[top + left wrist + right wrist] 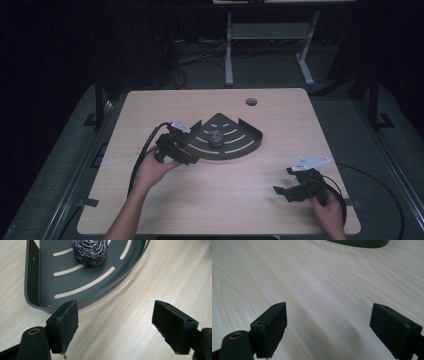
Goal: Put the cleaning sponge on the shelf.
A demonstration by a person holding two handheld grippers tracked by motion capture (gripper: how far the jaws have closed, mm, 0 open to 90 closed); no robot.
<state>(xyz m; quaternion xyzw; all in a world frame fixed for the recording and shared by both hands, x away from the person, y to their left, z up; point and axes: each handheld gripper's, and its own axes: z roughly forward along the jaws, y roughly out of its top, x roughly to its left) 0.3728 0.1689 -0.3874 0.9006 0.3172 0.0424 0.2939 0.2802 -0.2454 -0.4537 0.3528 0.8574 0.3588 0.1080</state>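
1. Two grippers at the wooden table (150, 210), taken left to right.
2. Left gripper (186, 156): jaws wide apart, nothing between the pads, just beside the near corner of the dark slotted corner shelf (248, 148).
3. Steel wool scourer (215, 137): resting mid-shelf, just ahead and to the right of that gripper, much nearer it.
4. Right gripper (283, 191): parted, empty, well apart from the shelf.
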